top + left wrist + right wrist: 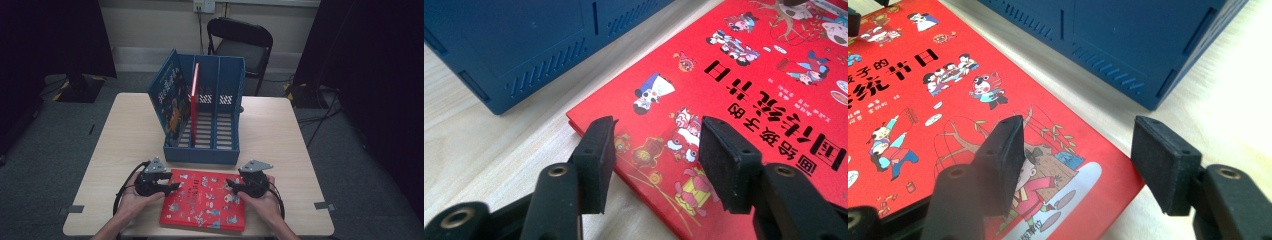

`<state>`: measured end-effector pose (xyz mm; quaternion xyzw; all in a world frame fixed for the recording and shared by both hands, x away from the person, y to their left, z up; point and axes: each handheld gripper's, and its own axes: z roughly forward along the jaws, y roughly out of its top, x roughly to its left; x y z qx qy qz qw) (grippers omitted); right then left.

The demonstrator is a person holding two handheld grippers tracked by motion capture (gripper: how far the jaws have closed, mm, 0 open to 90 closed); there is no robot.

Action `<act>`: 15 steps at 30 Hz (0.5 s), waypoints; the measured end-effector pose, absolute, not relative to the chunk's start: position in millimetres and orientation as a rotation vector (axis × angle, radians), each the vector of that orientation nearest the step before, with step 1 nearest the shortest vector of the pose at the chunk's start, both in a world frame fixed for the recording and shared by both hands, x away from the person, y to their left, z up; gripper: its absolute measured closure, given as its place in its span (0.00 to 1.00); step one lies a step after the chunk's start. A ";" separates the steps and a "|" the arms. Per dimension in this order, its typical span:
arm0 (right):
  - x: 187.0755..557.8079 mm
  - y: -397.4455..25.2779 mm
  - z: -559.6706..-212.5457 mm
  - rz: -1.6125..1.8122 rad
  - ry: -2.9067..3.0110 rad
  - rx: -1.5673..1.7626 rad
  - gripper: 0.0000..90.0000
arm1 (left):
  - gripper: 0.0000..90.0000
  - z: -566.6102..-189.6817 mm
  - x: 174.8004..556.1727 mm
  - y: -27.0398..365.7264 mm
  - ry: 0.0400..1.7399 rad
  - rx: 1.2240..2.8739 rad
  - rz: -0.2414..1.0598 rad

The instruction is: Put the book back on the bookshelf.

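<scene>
A red picture book (205, 200) lies flat on the table (280, 135) near its front edge, cover up, with cartoon figures and black characters. My left gripper (171, 188) is open over the book's left corner; in the left gripper view its jaws straddle the book (749, 85) edge, gripper (655, 155). My right gripper (233, 187) is open at the book's right corner; in the right gripper view one jaw hangs over the book (938, 100) and the other over bare table, gripper (1083, 160). Nothing is held.
A blue multi-slot file rack (207, 112) stands just behind the book, its base close to both grippers (524, 45) (1128, 35). It holds a blue illustrated book (170, 97) leaning left and a thin red book (194, 95) upright. A black chair (242, 42) stands beyond the table.
</scene>
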<state>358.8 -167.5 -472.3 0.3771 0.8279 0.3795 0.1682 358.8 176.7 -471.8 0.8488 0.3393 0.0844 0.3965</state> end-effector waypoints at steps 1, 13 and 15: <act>356.8 -167.5 -472.1 1.075 2.350 1.081 0.43 | 0.56 -472.0 359.2 176.3 0.858 2.146 0.209; 336.6 -174.6 -470.0 1.056 2.344 1.090 0.50 | 0.56 -470.8 360.1 177.0 0.892 2.137 0.167; 332.1 -175.6 -469.7 1.055 2.341 1.102 0.50 | 0.55 -471.5 359.8 175.5 0.893 2.146 0.166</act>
